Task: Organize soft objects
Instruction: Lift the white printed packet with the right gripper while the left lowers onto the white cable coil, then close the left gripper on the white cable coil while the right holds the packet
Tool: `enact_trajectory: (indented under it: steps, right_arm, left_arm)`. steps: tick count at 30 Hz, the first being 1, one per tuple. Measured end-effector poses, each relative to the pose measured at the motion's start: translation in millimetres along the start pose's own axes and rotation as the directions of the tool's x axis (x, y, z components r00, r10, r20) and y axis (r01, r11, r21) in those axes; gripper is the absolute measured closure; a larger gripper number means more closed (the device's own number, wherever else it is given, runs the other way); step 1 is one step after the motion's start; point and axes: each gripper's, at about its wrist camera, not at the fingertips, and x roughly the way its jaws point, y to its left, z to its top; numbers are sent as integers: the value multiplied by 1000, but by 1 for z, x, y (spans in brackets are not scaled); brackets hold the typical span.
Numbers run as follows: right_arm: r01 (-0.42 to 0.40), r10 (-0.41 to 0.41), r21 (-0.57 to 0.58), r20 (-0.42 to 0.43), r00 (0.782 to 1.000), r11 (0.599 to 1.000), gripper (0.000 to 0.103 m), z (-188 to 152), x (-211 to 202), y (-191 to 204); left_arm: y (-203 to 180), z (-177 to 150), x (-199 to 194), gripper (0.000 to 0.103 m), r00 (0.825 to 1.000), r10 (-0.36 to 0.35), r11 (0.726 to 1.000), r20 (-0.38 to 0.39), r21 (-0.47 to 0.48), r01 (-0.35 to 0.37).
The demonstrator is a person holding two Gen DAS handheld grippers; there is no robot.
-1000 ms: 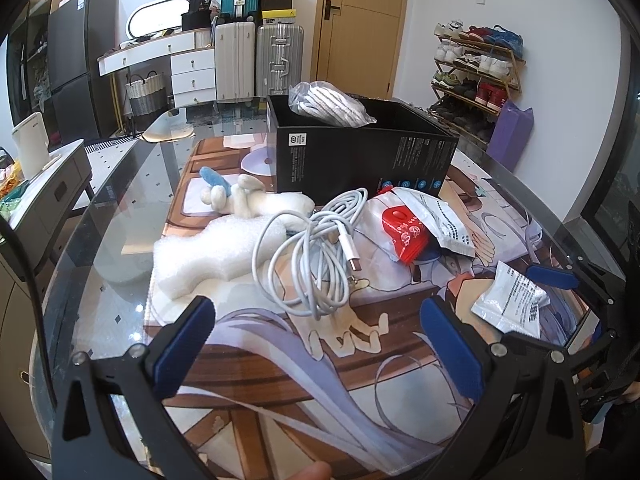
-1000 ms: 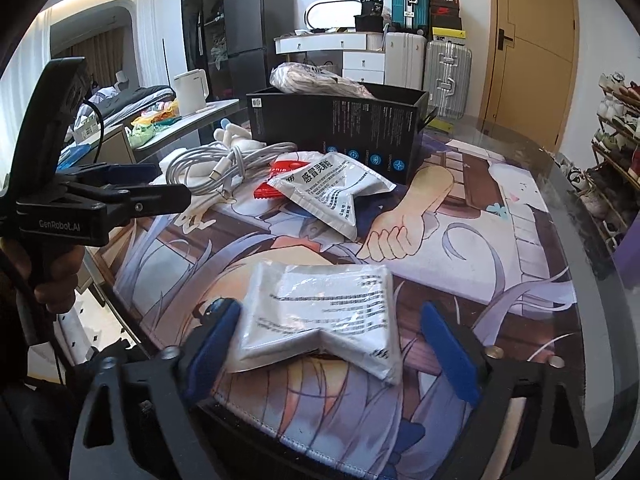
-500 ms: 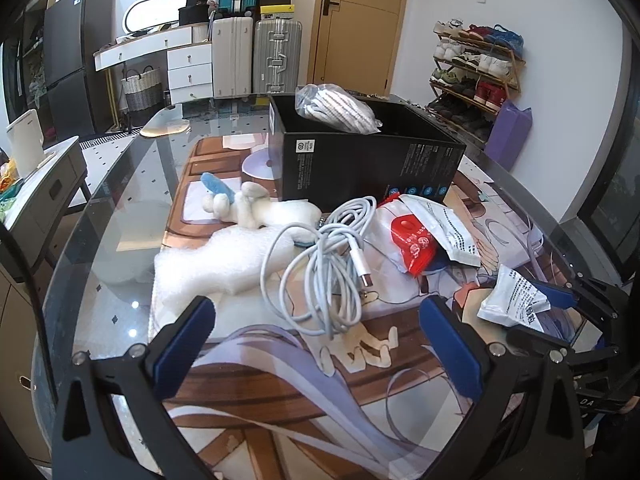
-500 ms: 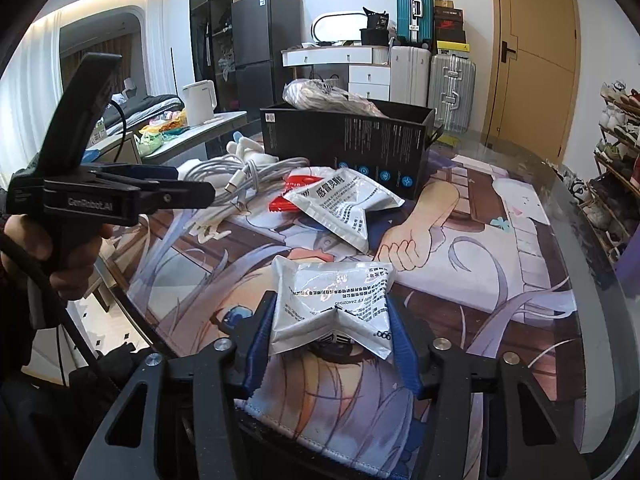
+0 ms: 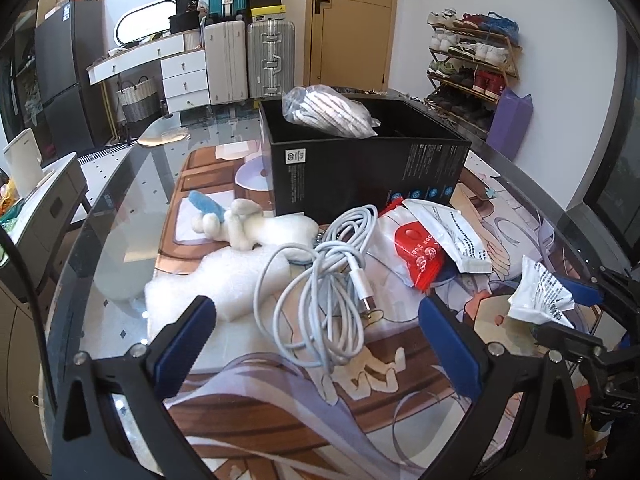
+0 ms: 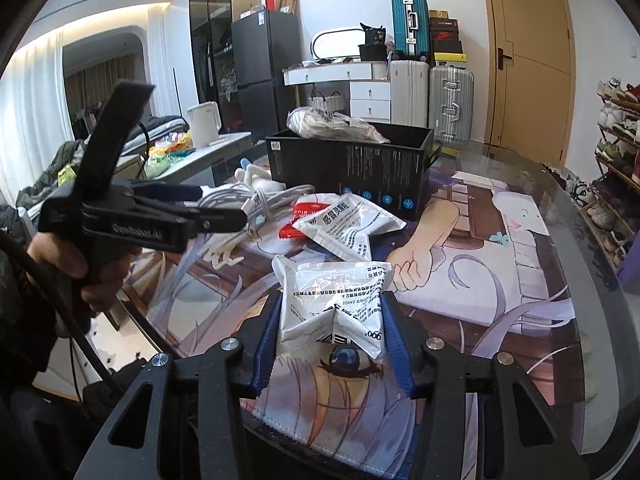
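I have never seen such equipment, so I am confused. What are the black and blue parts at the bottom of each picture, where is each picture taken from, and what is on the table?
No robot is here. A person holds a hand tool in each hand, each with a two-finger claw and a wide-angle camera that looks along the fingers.

The left camera shows the left claw open, hovering above a coiled white cable. The right camera shows the right claw shut on a crumpled white sachet; the other tool shows at its left side.

On the printed mat lie a plush toy, white foam wrap, a red packet, another white sachet and an open black box holding a bagged bundle.
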Motion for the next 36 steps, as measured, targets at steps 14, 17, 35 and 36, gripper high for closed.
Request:
enact_trajectory:
  steps: [14, 17, 35, 36]
  right_arm:
    - [2, -3, 31, 16, 1000, 1000, 55, 0, 0, -4]
    - [1, -1, 32, 14, 1000, 999, 55, -1, 1, -3]
    - [-31, 31, 40, 1, 1000, 999, 55, -2, 8, -4]
    - [-31, 31, 38, -1, 1000, 999, 55, -2, 8, -3]
  left_arm:
    - [-8, 2, 13, 39, 999, 25, 999, -29, 49, -23]
    - [-9, 2, 15, 43, 999, 31, 998, -40, 48, -29]
    - [-12, -17, -14, 52, 1000, -6, 999, -22, 41, 7]
    - [-12, -16, -14, 50, 1000, -11, 999, -22, 41, 12]
